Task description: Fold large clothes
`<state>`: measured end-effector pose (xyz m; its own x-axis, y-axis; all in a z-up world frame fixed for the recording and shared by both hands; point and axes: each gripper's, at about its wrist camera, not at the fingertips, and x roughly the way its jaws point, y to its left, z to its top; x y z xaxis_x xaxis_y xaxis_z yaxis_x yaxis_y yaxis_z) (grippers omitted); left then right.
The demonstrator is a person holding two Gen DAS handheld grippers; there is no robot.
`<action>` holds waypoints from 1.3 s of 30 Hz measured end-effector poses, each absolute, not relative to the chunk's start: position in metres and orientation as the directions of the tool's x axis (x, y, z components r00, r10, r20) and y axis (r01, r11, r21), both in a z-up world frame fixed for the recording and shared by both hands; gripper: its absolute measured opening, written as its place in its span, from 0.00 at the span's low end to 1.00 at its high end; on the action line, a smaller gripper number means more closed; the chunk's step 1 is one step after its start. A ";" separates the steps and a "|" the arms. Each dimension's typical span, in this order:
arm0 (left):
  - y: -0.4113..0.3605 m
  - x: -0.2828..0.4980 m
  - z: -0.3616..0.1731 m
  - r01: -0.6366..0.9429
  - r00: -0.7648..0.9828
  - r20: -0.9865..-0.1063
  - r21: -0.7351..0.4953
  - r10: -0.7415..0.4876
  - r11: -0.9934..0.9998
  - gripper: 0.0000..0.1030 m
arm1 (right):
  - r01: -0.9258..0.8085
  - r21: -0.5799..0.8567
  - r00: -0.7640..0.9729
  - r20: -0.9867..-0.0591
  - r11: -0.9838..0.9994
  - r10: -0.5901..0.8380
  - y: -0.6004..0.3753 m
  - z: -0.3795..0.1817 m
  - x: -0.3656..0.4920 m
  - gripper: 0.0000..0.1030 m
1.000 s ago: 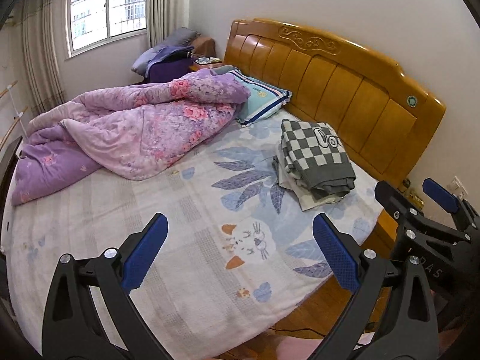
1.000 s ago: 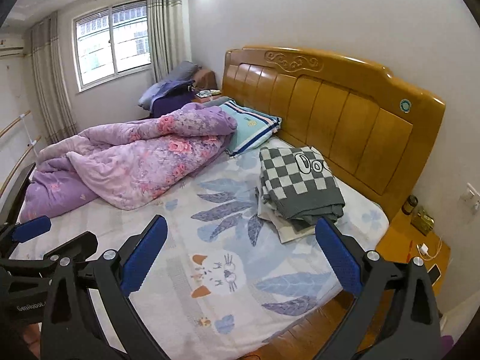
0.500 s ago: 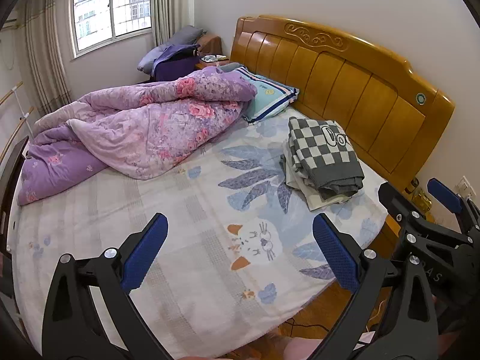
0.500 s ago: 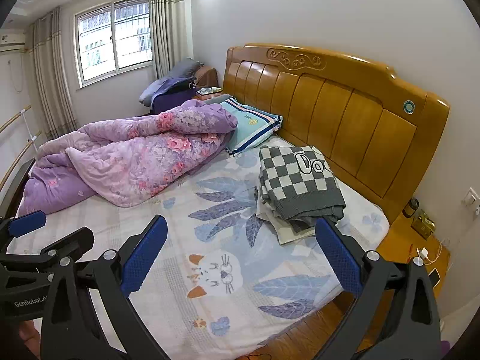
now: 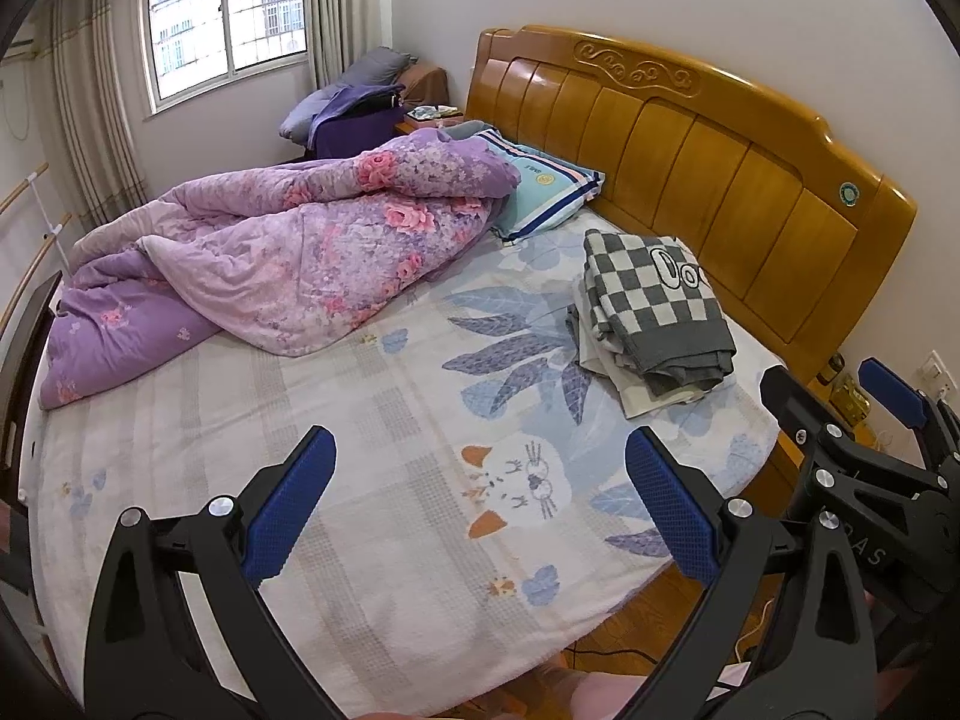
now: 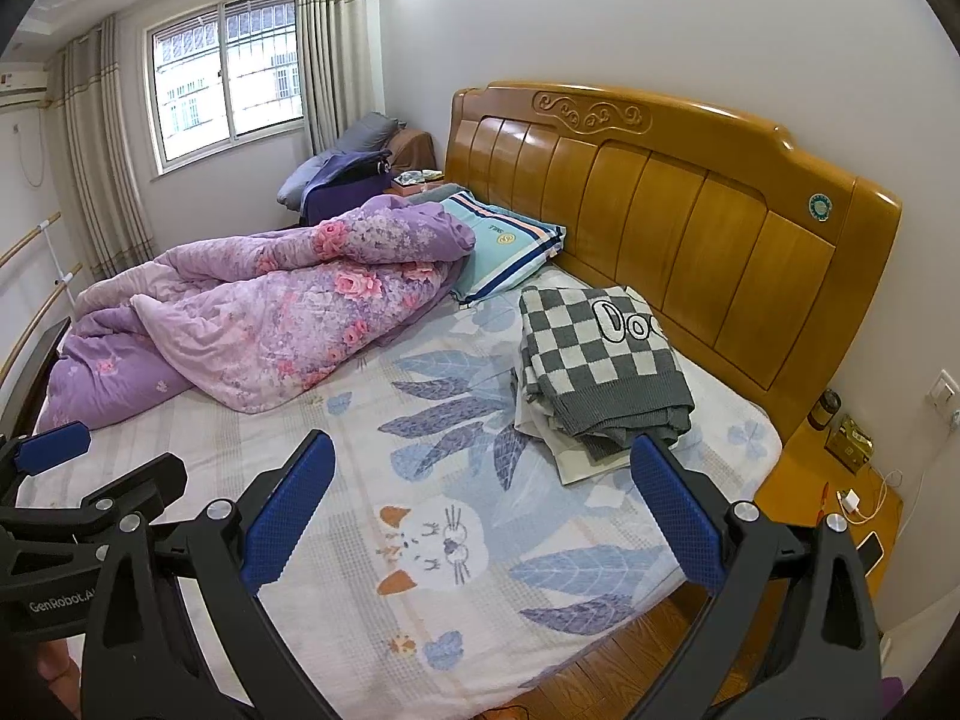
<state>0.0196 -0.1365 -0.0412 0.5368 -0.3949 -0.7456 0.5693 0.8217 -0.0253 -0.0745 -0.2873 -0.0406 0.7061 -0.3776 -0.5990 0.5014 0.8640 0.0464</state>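
Checked sweater: folded, atop a pile on the bed.
Left gripper: wide, empty.
Right gripper: wide, empty.

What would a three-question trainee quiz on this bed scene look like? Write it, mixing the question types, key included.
1. True or false: the left hand-held gripper is shut on the checkered sweater.
2. The sweater lies on: A) the purple quilt B) a stack of folded clothes C) the striped pillow.
3. Fill in: the stack sits near the wooden ____.

Key: 1 false, both it and the right hand-held gripper are open and empty; 2 B; 3 headboard.
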 end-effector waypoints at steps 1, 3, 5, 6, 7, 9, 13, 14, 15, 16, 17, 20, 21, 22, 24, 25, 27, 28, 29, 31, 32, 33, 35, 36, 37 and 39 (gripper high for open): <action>-0.136 0.020 -0.041 0.570 0.537 -0.746 -0.025 -0.395 0.821 0.95 | 0.501 0.047 0.706 -0.600 0.864 -0.377 -0.287 -0.041 -0.074 0.93; -0.138 0.018 -0.041 0.570 0.536 -0.746 -0.024 -0.394 0.821 0.95 | 0.503 0.045 0.704 -0.600 0.863 -0.379 -0.287 -0.041 -0.074 0.93; -0.134 0.020 -0.041 0.570 0.537 -0.746 -0.023 -0.393 0.822 0.95 | 0.503 0.046 0.705 -0.599 0.863 -0.379 -0.287 -0.040 -0.075 0.93; -0.136 0.020 -0.041 0.570 0.536 -0.747 -0.024 -0.394 0.821 0.95 | 0.502 0.047 0.705 -0.600 0.863 -0.378 -0.287 -0.040 -0.074 0.93; -0.136 0.019 -0.041 0.571 0.535 -0.747 -0.024 -0.394 0.821 0.95 | 0.502 0.046 0.705 -0.600 0.863 -0.378 -0.287 -0.040 -0.074 0.93; -0.134 0.022 -0.042 0.570 0.534 -0.749 -0.023 -0.392 0.821 0.95 | 0.503 0.049 0.704 -0.602 0.863 -0.376 -0.288 -0.041 -0.074 0.93; -0.133 0.023 -0.042 0.570 0.530 -0.752 -0.025 -0.391 0.821 0.95 | 0.503 0.051 0.702 -0.607 0.863 -0.373 -0.289 -0.044 -0.073 0.93; -0.132 0.023 -0.042 0.570 0.530 -0.753 -0.026 -0.391 0.821 0.95 | 0.503 0.051 0.702 -0.607 0.863 -0.373 -0.288 -0.044 -0.072 0.93; -0.133 0.023 -0.042 0.571 0.530 -0.752 -0.025 -0.392 0.821 0.95 | 0.503 0.051 0.702 -0.607 0.863 -0.373 -0.290 -0.044 -0.072 0.93; -0.133 0.023 -0.042 0.571 0.530 -0.752 -0.025 -0.391 0.821 0.95 | 0.503 0.051 0.702 -0.607 0.863 -0.373 -0.290 -0.044 -0.072 0.93; -0.133 0.023 -0.042 0.571 0.530 -0.752 -0.025 -0.392 0.820 0.95 | 0.503 0.051 0.701 -0.608 0.863 -0.373 -0.290 -0.044 -0.072 0.93; -0.133 0.023 -0.043 0.572 0.527 -0.755 -0.024 -0.389 0.820 0.95 | 0.502 0.053 0.700 -0.611 0.863 -0.370 -0.292 -0.045 -0.071 0.93; -0.134 0.023 -0.043 0.573 0.526 -0.756 -0.022 -0.389 0.819 0.95 | 0.502 0.054 0.699 -0.612 0.863 -0.369 -0.292 -0.045 -0.071 0.93; -0.131 0.023 -0.044 0.573 0.527 -0.756 -0.021 -0.388 0.819 0.95 | 0.504 0.054 0.698 -0.613 0.862 -0.370 -0.293 -0.046 -0.071 0.93; -0.134 0.023 -0.043 0.573 0.525 -0.756 -0.024 -0.390 0.819 0.95 | 0.504 0.054 0.699 -0.612 0.862 -0.370 -0.293 -0.046 -0.071 0.93; -0.131 0.024 -0.043 0.574 0.525 -0.756 -0.025 -0.391 0.819 0.95 | 0.503 0.055 0.699 -0.613 0.863 -0.368 -0.293 -0.046 -0.071 0.93; -0.134 0.023 -0.043 0.574 0.525 -0.757 -0.023 -0.390 0.818 0.95 | 0.503 0.055 0.698 -0.614 0.863 -0.368 -0.293 -0.046 -0.071 0.93; -0.134 0.023 -0.043 0.574 0.524 -0.758 -0.023 -0.388 0.819 0.95 | 0.503 0.053 0.697 -0.615 0.862 -0.369 -0.293 -0.047 -0.070 0.93; -0.134 0.023 -0.043 0.574 0.524 -0.759 -0.022 -0.388 0.818 0.95 | 0.504 0.054 0.697 -0.616 0.862 -0.368 -0.294 -0.047 -0.071 0.93; -0.133 0.023 -0.044 0.575 0.522 -0.759 -0.024 -0.390 0.818 0.95 | 0.504 0.053 0.697 -0.615 0.862 -0.370 -0.294 -0.047 -0.071 0.93; -0.136 0.023 -0.043 0.575 0.523 -0.758 -0.023 -0.390 0.818 0.95 | 0.504 0.054 0.697 -0.614 0.862 -0.369 -0.294 -0.047 -0.071 0.93; -0.136 0.023 -0.043 0.576 0.523 -0.758 -0.022 -0.390 0.817 0.95 | 0.504 0.054 0.697 -0.615 0.862 -0.369 -0.294 -0.047 -0.071 0.93; -0.136 0.023 -0.043 0.576 0.523 -0.758 -0.022 -0.389 0.817 0.95 | 0.504 0.054 0.696 -0.615 0.862 -0.369 -0.294 -0.047 -0.071 0.93; -0.136 0.023 -0.043 0.576 0.523 -0.758 -0.022 -0.389 0.817 0.95 | 0.505 0.053 0.696 -0.615 0.862 -0.370 -0.294 -0.047 -0.071 0.93; -0.136 0.023 -0.043 0.576 0.523 -0.758 -0.023 -0.389 0.817 0.95 | 0.504 0.054 0.696 -0.616 0.862 -0.369 -0.294 -0.047 -0.071 0.93; -0.136 0.023 -0.043 0.574 0.526 -0.757 -0.021 -0.388 0.819 0.95 | 0.504 0.055 0.697 -0.616 0.862 -0.368 -0.294 -0.046 -0.071 0.93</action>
<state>0.0230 -0.1358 -0.0425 0.5257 -0.3877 -0.7572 0.5740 0.8186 -0.0206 -0.0709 -0.2942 -0.0462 0.6967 -0.3681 -0.6157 0.5038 0.8621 0.0547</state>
